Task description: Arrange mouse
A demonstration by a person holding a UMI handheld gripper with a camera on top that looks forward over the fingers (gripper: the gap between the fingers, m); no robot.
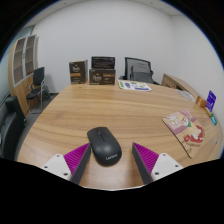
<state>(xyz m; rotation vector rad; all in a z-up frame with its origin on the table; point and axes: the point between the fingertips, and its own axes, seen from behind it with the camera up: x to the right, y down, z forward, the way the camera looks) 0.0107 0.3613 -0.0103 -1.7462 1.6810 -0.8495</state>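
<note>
Sitting near the front edge of the desk [70, 110], the mouse [104, 143] is resting on the wood on its own, just ahead of the gripper [112, 160], whose fingers are standing spread apart with their pads [76, 156] flanking the rear of it and a gap showing on each side. It is looking like a light, rigid plastic shell, probably smooth and a little slippery, so the narrower flat flanks at mid-body are seeming the safest place to pinch. It is appearing black, rounded and low, with faint lettering on its back. A colourful booklet [184, 128] is lying toward the desk's right edge
</note>
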